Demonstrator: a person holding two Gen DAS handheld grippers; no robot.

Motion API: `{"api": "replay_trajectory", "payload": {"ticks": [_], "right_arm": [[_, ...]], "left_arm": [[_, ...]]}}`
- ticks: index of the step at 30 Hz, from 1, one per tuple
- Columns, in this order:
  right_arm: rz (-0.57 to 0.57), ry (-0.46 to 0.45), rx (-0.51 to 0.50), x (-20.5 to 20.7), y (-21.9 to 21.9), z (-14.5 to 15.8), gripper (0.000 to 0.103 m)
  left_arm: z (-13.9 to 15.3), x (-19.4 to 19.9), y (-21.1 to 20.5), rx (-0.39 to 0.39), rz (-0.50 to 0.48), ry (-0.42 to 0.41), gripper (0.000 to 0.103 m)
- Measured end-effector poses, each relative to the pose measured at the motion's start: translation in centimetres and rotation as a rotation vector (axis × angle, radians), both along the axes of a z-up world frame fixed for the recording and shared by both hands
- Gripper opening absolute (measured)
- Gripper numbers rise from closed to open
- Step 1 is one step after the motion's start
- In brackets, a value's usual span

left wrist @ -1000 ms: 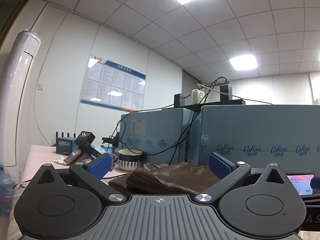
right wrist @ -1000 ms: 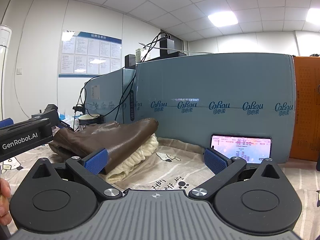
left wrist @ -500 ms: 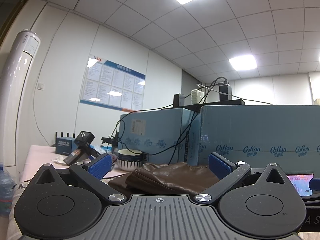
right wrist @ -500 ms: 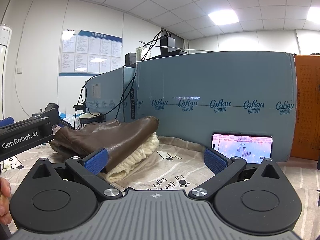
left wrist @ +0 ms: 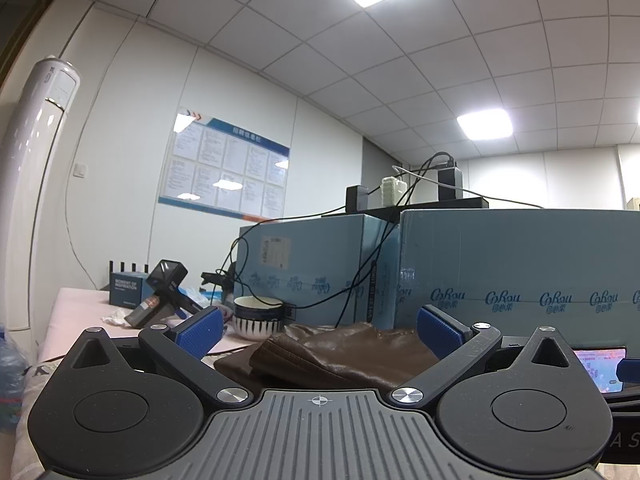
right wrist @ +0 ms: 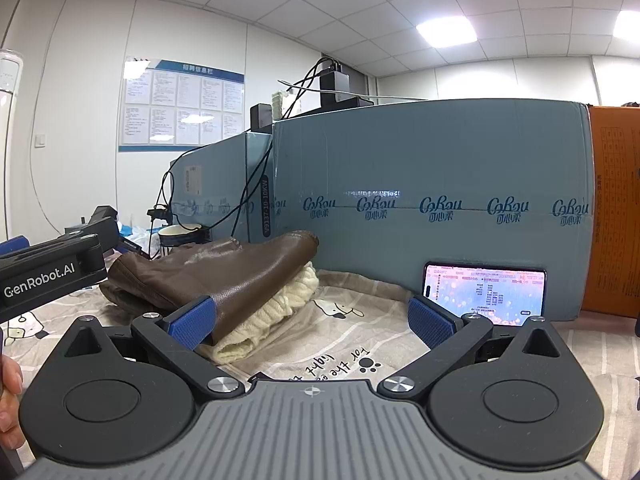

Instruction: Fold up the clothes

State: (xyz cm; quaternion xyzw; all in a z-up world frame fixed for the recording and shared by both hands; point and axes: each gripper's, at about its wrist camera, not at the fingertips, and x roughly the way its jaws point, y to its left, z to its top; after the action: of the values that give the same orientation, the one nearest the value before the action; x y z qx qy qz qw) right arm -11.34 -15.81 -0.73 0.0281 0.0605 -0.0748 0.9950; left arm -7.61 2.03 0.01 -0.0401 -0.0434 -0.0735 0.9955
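Note:
A folded brown leather jacket [right wrist: 224,276] lies on the patterned bedsheet [right wrist: 360,320], on top of a cream knitted garment [right wrist: 280,312]. The jacket also shows in the left wrist view [left wrist: 340,352], just ahead of the fingers. My left gripper [left wrist: 320,326] is open and empty, held low before the jacket. My right gripper [right wrist: 312,320] is open and empty, to the right of the pile and apart from it. The left gripper's body [right wrist: 48,276] shows at the left of the right wrist view.
Blue cardboard boxes [right wrist: 440,208] wall off the back. A lit phone [right wrist: 486,294] leans against them. An orange box [right wrist: 616,216] stands at the far right. A striped bowl [left wrist: 258,316], a handheld device [left wrist: 164,292] and cables lie behind the jacket.
Almost nothing has moved. The right wrist view has drifted very slightly. Both grippers stay open.

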Motion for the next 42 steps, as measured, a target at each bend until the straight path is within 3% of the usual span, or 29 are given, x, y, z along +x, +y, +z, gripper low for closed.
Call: {"api": "replay_trajectory", "payload": {"ticks": [42], "right_arm": [[-0.005,0.006,-0.001,-0.13,0.03,0.05,0.103]], "left_arm": [[0.03,-0.05,0.27,-0.019,-0.028,-0.009,0.103]]}}
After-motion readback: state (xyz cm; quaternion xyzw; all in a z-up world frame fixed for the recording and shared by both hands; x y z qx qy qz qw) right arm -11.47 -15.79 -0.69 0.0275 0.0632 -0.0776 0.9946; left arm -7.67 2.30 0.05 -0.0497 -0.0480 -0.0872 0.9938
